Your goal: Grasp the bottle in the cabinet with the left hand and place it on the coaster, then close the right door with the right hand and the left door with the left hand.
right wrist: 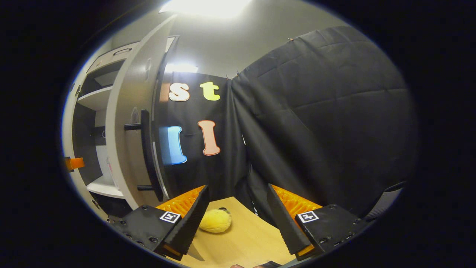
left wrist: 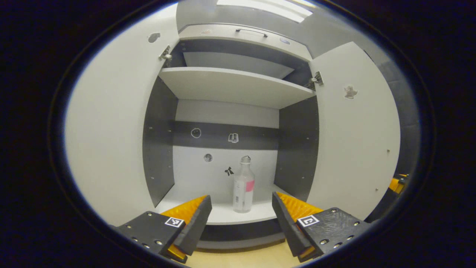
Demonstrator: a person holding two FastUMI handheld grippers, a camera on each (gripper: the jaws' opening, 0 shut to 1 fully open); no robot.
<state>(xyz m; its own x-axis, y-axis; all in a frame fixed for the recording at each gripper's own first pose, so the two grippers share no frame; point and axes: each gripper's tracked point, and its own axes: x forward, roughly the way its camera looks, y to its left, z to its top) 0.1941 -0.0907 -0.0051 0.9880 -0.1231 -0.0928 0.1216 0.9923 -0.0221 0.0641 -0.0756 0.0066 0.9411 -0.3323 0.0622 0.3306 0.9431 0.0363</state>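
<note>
The clear plastic bottle [left wrist: 243, 185] stands upright on the cabinet's bottom shelf [left wrist: 223, 214], a little right of centre and well back from the front edge — both doors hang open beside it. The left gripper [left wrist: 241, 208] faces the bottle with fingers spread, nothing held, so the reach seems the step in hand; next it must advance and straddle the bottle's body. The right gripper [right wrist: 236, 208] waits released near the right door's handle [right wrist: 147, 152].
</note>
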